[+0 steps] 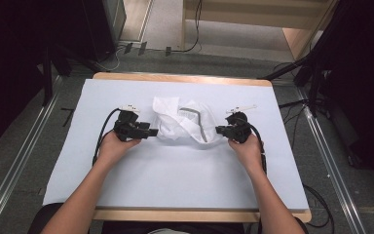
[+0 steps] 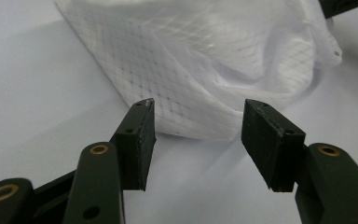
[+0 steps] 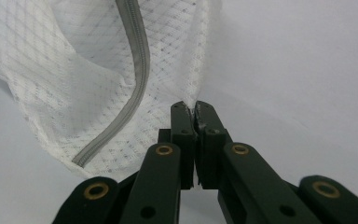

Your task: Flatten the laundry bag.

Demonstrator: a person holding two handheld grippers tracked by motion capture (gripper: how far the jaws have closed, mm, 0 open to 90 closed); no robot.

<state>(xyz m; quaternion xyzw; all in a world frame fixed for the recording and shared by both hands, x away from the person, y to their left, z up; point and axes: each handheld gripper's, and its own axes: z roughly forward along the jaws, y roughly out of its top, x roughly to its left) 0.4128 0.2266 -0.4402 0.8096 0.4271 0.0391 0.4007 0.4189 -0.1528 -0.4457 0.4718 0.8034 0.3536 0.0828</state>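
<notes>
A crumpled white mesh garment [image 1: 182, 124] with a grey zipper [image 1: 200, 122] lies in the middle of the white table cover [image 1: 175, 175]. My right gripper [image 1: 220, 130] is at its right edge, shut on a thin fold of the mesh [image 3: 196, 100]; the zipper [image 3: 133, 74] curves away to the left of the jaws. My left gripper [image 1: 154, 132] sits at the garment's left edge, open. Its two pads [image 2: 142, 137] stand apart just short of the mesh corner [image 2: 191, 119], with nothing between them.
The cover lies on a wooden table [image 1: 185, 78]. Grey floor and metal rails [image 1: 24, 161] run along both sides. Dark stands [image 1: 316, 63] and cables [image 1: 292, 105] sit beyond the far right corner. The person's forearms [image 1: 78, 200] cross the near half of the table.
</notes>
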